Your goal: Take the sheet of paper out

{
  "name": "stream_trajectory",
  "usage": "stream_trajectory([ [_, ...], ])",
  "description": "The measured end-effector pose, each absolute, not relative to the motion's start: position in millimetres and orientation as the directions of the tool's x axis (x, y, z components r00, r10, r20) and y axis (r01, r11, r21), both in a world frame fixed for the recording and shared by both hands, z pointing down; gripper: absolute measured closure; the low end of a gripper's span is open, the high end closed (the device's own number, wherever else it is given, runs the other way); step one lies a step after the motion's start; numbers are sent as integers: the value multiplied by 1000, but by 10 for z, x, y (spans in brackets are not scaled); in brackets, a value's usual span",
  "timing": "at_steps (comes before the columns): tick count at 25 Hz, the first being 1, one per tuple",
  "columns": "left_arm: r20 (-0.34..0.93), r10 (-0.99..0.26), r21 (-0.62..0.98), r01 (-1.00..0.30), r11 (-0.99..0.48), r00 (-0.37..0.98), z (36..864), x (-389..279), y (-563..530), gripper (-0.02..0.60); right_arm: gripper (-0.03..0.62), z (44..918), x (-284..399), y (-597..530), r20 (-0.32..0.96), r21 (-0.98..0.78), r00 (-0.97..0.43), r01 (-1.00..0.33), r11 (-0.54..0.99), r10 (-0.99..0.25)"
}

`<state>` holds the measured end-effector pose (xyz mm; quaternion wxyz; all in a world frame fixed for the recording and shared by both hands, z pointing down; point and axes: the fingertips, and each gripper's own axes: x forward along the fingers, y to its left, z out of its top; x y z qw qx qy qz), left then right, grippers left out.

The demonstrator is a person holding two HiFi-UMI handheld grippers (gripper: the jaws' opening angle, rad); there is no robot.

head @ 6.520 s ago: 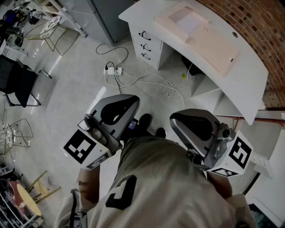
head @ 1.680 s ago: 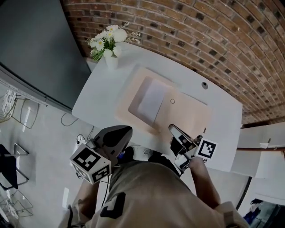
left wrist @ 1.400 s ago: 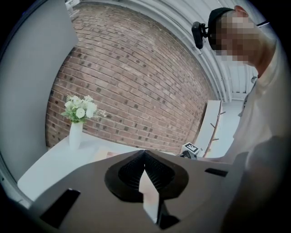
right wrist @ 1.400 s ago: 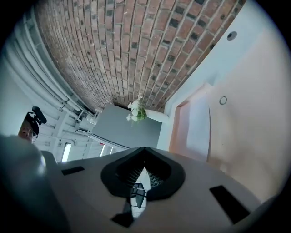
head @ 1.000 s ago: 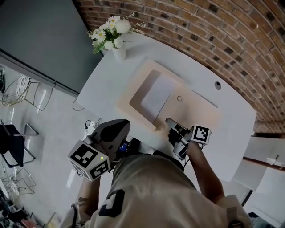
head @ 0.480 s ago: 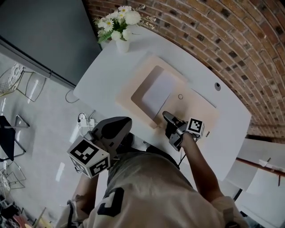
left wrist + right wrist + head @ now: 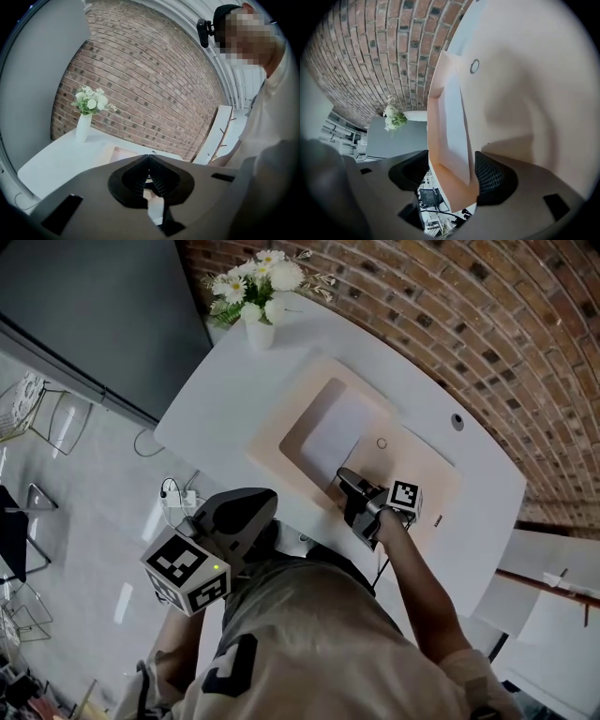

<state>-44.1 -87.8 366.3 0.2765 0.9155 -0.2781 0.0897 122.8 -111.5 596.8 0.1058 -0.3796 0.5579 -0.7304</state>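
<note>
One sheet (image 7: pixel 334 439), seemingly inside beige tray (image 7: pixel 422 474)

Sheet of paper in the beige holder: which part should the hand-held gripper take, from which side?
Probably its near corner, low, from the person's side. The sheet of paper lies flat in the beige holder, and that corner sits between the jaws of the right hand-held gripper, which have just been opening.

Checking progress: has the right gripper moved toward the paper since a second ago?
Yes. The right gripper has come from the desk's front edge onto the beige pad's near edge; its tongs have just been opening, a pad corner between them.
</note>
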Motion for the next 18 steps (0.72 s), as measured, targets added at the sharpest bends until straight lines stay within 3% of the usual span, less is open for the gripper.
stream_trajectory([
  [18,347,-474,413,-585,-698,809,3581,-379,-824,566,287,5960,1017,-1277,419,-907,-729,-311,-284,-542],
])
